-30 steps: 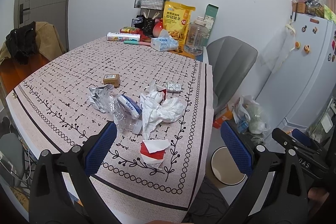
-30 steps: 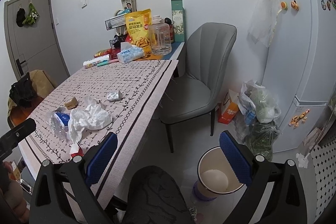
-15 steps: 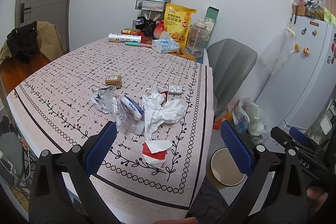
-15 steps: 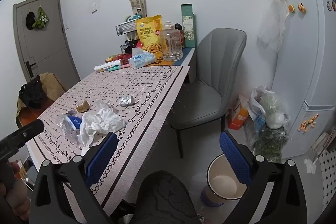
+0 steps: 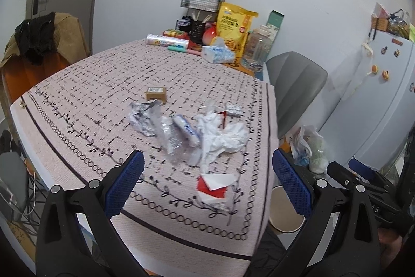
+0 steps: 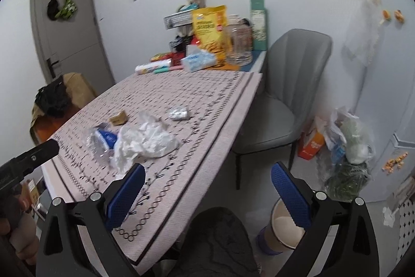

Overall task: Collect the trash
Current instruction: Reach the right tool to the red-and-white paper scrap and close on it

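Note:
Trash lies on the patterned tablecloth: a crumpled white tissue wad, a crushed clear bottle with a blue label, crumpled foil, a small foil packet, a small brown box and a red-and-white carton. My left gripper hovers open just above the carton at the table's near edge. Open and holding nothing, my right gripper hangs off the table's right side. A round bin stands on the floor.
A grey chair sits at the table's right side. Snack bag, tissue pack, jar and other goods crowd the far end. Filled plastic bags lean by the white fridge. Another chair with clothes stands left.
Both grippers have moved forward toward the table, so the trash looks closer and higher in both views. Both stay open and hold nothing.

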Demonstrator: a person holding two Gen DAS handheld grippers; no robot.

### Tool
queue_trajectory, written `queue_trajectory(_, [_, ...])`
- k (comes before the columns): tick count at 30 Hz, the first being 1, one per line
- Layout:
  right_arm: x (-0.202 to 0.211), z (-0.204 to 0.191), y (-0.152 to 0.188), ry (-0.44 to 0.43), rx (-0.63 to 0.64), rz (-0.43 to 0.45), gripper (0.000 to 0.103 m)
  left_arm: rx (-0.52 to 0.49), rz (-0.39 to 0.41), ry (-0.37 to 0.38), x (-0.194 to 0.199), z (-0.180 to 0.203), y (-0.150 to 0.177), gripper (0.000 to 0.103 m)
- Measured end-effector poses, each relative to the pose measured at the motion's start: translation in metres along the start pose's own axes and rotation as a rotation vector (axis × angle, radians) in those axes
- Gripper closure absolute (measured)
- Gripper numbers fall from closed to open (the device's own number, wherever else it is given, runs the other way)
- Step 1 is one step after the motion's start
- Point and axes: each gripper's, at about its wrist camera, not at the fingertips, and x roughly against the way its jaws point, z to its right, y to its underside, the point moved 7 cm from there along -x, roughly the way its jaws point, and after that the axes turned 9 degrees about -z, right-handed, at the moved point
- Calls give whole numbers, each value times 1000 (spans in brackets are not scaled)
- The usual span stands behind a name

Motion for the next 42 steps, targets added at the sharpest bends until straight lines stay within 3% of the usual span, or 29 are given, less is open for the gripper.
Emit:
queue_trajectory(2, [-8, -10, 1, -17, 16, -19, 8, 10, -7, -8, -3, -11, 3, 6])
queue_trajectory(6, [-29, -30, 6, -75, 37, -90, 20, 45, -37, -19, -11, -33, 9, 11])
queue_trajectory(11, [-52, -59, 15, -146, 79, -159, 28, 70, -79, -32, -22, -53, 17, 24])
queue_trajectory(15, [-71, -81, 20, -202, 98, -205, 30, 90, -98, -41, -29, -65, 20, 26])
queue_trajectory(23, [-110, -108, 29, -292, 118, -282, 47, 97, -132, -28, -49, -70, 19, 31])
queue_trajectory(26, [-124, -113, 31, -346, 100, -316, 66, 94, -132, -20, -55, -69, 13, 31])
queue_trajectory(28, [-131, -116, 32, -368, 101, -333, 86, 98, -133, -6, -60, -67, 8, 31])
queue_trajectory(34, [-127, -116, 22, -401, 96, -309, 96, 109, -135, 3, -76, -64, -4, 35])
queue_trajectory(42, [-113, -95, 11, -393, 68, -287, 97, 149, -145, 16, -98, -63, -15, 50])
